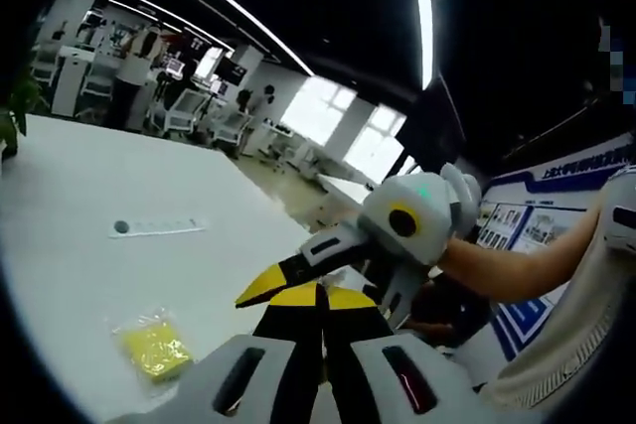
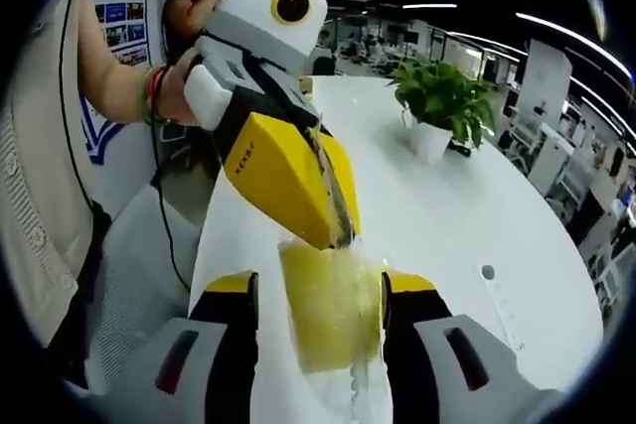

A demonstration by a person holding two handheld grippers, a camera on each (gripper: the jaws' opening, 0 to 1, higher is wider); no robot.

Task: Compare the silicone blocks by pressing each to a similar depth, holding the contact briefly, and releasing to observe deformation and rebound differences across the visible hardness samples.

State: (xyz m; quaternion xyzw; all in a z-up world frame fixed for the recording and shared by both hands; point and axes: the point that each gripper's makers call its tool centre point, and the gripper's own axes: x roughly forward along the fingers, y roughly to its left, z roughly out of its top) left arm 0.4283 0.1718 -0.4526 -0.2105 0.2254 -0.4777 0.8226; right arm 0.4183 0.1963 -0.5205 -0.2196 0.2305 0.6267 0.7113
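right tool (image 2: 320, 310) grips a bagged yellow silicone block (image 2: 330, 320) between its jaws above the white surface (image 2: 467, 215); left tool (image 2: 333, 230), jaws together, has its tips touching the block's top edge. a second bagged yellow block (image 1: 154, 347) lies on the surface, near a white strip (image 1: 159, 228); a potted plant (image 2: 440, 106) stands farther back.

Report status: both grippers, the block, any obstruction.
Right gripper shut on bagged yellow silicone block. Left gripper shut, tips on the block's bag. Second yellow block on table. No obstruction.
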